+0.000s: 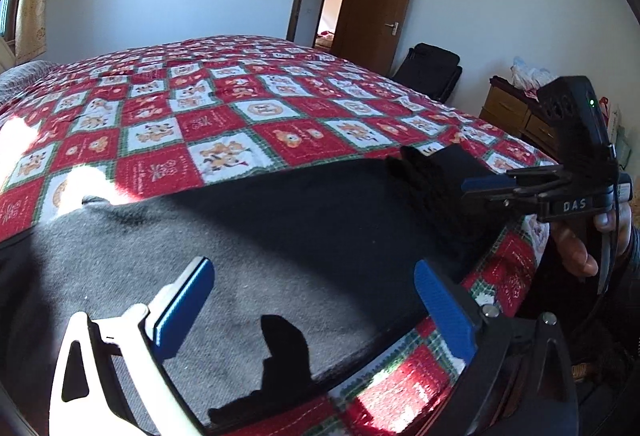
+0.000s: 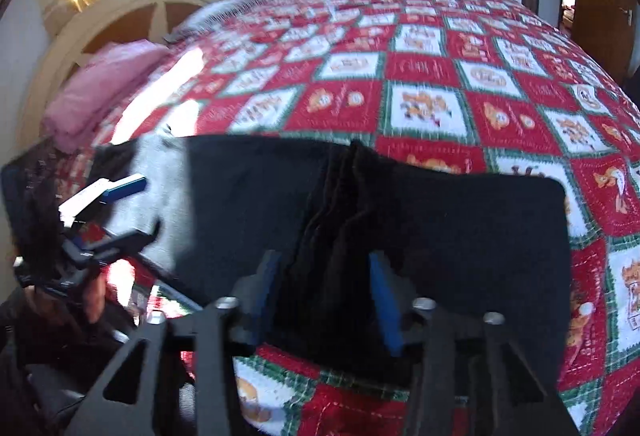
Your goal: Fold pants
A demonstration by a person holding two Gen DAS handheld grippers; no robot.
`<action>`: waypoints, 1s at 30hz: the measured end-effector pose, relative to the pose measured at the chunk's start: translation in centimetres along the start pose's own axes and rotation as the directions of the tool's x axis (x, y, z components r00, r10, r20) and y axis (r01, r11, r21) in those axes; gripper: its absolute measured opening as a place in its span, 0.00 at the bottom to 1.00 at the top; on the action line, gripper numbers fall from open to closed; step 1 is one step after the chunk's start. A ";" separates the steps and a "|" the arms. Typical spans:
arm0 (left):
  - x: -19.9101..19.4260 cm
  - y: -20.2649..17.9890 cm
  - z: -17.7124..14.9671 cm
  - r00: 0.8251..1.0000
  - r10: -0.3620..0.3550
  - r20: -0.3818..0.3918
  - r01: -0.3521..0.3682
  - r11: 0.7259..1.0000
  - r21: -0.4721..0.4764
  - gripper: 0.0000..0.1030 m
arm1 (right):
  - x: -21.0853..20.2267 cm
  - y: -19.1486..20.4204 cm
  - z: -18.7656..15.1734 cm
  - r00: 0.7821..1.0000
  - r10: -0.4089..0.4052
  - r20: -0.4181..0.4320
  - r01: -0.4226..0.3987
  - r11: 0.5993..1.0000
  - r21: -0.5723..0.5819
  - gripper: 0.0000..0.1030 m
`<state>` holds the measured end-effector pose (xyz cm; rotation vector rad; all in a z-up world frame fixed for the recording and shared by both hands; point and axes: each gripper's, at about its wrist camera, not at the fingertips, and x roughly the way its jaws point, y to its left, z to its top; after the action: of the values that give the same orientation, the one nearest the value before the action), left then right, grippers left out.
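Note:
Black pants lie folded across the near edge of the bed; a sunlit patch of them looks grey. My left gripper hovers open over their left part, with nothing between its blue pads. In the right wrist view the left gripper shows at the left end of the pants. My right gripper stands partly open astride a bunched ridge of the fabric near the middle, and its pads do not press on it. In the left wrist view the right gripper sits at the pants' right end.
A red, white and green patchwork quilt covers the bed. A pink pillow and a cream headboard lie at the far left. A brown door, a black bag and a wooden dresser stand beyond. A hand holds the right gripper.

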<state>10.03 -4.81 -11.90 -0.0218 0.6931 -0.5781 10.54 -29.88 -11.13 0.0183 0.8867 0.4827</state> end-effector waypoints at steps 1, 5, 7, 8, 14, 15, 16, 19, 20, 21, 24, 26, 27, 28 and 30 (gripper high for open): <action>0.4 -0.5 0.4 1.000 -0.015 -0.007 0.015 1.000 0.006 0.98 | -0.9 -0.5 0.1 1.000 -0.003 0.027 0.002 1.000 0.003 0.51; 2.3 -2.9 2.0 0.997 -0.066 -0.048 0.066 0.998 0.014 0.88 | -3.7 -4.6 0.0 0.988 -0.079 0.132 0.065 0.992 0.111 0.51; 3.7 -4.1 2.7 0.992 -0.101 -0.081 0.102 0.995 0.008 0.81 | -4.3 -7.0 -0.6 0.981 -0.110 0.157 0.077 0.976 0.203 0.51; 4.3 -4.8 3.0 0.988 -0.121 -0.095 0.122 0.993 0.005 0.76 | -4.4 -7.9 -0.9 0.979 -0.117 0.168 0.075 0.968 0.239 0.51; 7.9 -7.8 4.5 0.976 -0.147 -0.159 0.151 0.988 0.013 0.62 | -4.8 -9.2 -1.4 0.961 -0.166 0.221 0.096 0.951 0.294 0.51; 8.5 -7.8 4.7 0.973 -0.160 -0.169 0.160 0.987 -0.010 0.57 | -4.9 -9.3 -1.5 0.959 -0.166 0.229 0.095 0.951 0.293 0.51; 8.9 -8.0 4.8 0.970 -0.166 -0.175 0.164 0.986 -0.027 0.54 | -5.0 -9.3 -1.5 0.957 -0.169 0.237 0.096 0.952 0.291 0.51; 10.1 -8.2 4.8 0.965 -0.168 -0.199 0.162 0.986 -0.050 0.48 | -5.2 -9.3 -1.6 0.950 -0.184 0.253 0.107 0.951 0.290 0.51; 10.3 -8.3 4.7 0.965 -0.172 -0.201 0.164 0.985 -0.055 0.43 | -5.1 -9.5 -1.6 0.949 -0.187 0.255 0.107 0.949 0.296 0.51; 10.5 -8.4 4.6 0.964 -0.173 -0.200 0.165 0.985 -0.055 0.30 | -5.0 -9.6 -1.6 0.949 -0.189 0.254 0.107 0.947 0.304 0.51; 10.4 -8.3 4.5 0.964 -0.177 -0.197 0.168 0.984 -0.058 0.08 | -4.9 -10.0 -1.8 0.947 -0.199 0.253 0.111 0.939 0.325 0.52; 9.5 -7.9 4.7 0.966 -0.189 -0.175 0.180 0.981 -0.067 0.08 | -5.0 -10.1 -2.0 0.942 -0.210 0.262 0.116 0.936 0.332 0.52; 8.9 -7.6 4.9 0.967 -0.198 -0.160 0.188 0.979 -0.075 0.08 | -5.1 -10.1 -2.0 0.940 -0.212 0.267 0.116 0.935 0.334 0.52; 8.4 -7.2 5.0 0.968 -0.204 -0.148 0.193 0.978 -0.085 0.08 | -5.2 -10.1 -2.0 0.938 -0.215 0.274 0.116 0.935 0.336 0.52; 7.1 -6.5 5.4 0.971 -0.208 -0.121 0.197 0.976 -0.098 0.08 | -5.2 -10.0 -2.1 0.936 -0.216 0.277 0.117 0.935 0.334 0.54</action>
<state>14.50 -14.83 -10.65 -0.1368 0.8484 -0.7504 10.21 -41.37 -10.74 0.3001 0.6396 0.1661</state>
